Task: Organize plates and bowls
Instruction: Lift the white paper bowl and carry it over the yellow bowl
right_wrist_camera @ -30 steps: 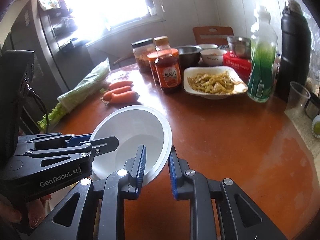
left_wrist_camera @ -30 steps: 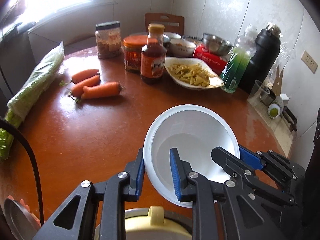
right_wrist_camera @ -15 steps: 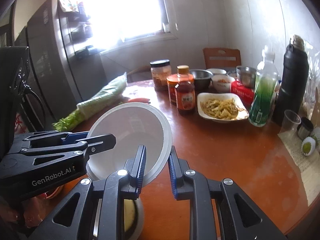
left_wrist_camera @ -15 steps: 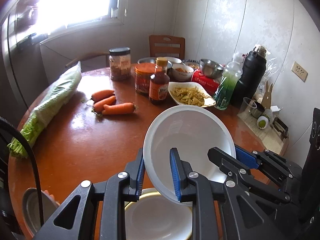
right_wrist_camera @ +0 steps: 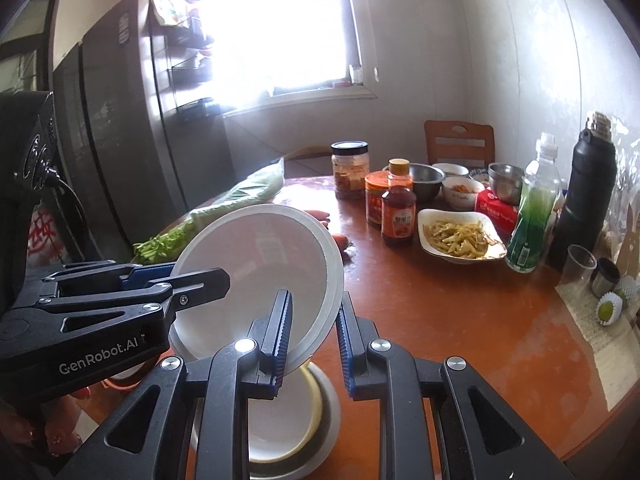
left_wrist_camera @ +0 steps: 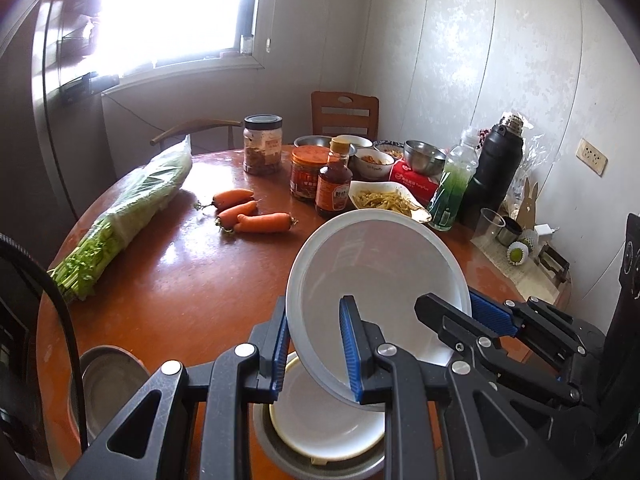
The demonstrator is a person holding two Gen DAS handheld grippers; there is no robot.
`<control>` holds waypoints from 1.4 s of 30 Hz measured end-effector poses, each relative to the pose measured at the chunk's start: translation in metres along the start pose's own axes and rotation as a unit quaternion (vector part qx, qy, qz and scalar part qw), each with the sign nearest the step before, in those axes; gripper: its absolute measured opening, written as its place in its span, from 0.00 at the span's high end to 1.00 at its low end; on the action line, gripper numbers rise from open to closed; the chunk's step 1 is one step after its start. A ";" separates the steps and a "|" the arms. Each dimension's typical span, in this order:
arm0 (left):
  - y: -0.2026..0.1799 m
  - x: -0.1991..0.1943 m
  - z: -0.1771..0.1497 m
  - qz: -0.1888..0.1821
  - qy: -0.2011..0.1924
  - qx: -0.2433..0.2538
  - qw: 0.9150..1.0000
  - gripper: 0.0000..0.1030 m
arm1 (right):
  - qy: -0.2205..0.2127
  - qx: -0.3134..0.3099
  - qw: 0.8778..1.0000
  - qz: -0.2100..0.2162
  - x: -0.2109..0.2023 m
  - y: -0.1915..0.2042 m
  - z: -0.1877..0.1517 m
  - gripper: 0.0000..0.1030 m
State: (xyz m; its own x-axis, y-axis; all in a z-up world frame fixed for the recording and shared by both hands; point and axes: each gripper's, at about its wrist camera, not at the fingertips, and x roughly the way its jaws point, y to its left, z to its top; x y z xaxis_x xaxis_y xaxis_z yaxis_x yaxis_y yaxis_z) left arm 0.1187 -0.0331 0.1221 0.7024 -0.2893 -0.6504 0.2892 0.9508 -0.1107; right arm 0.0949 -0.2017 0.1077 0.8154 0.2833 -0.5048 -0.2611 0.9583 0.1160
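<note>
Overhead, both grippers' fingers (left_wrist_camera: 350, 344) pinch white bowl (left_wrist_camera: 376, 268) rim.

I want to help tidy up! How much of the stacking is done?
Done: a cream bowl already sits inside a metal bowl. In hand: both the left gripper and right gripper pinch the white bowl, tilted above that stack. Left: set it in, then maybe the metal dish nearby.
</note>
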 end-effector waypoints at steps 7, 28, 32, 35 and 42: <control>0.004 -0.023 -0.015 0.005 -0.015 0.002 1.000 0.76 | -0.009 -0.011 1.000 0.000 -0.018 0.017 -0.006 0.78; 0.007 -0.017 -0.053 0.002 -0.006 -0.003 1.000 0.76 | 0.009 -0.021 1.000 -0.004 -0.018 0.029 -0.042 0.78; 0.006 -0.010 -0.062 0.000 0.002 -0.005 1.000 0.76 | 0.012 -0.020 1.000 -0.003 -0.017 0.026 -0.050 0.78; 0.004 -0.005 -0.068 0.003 0.008 -0.004 1.000 0.76 | 0.015 -0.019 1.000 -0.003 -0.016 0.025 -0.055 0.78; 0.007 0.008 -0.078 0.008 0.015 -0.004 1.000 0.76 | 0.027 -0.017 0.999 -0.002 -0.004 0.023 -0.066 0.78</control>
State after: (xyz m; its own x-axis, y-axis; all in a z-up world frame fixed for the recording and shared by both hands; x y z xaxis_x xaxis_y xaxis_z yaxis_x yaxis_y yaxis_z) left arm 0.0752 -0.0195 0.0575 0.6862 -0.2715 -0.6748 0.2732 0.9560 -0.1068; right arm 0.0519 -0.1833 0.0561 0.7874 0.2759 -0.5513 -0.2758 0.9574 0.0852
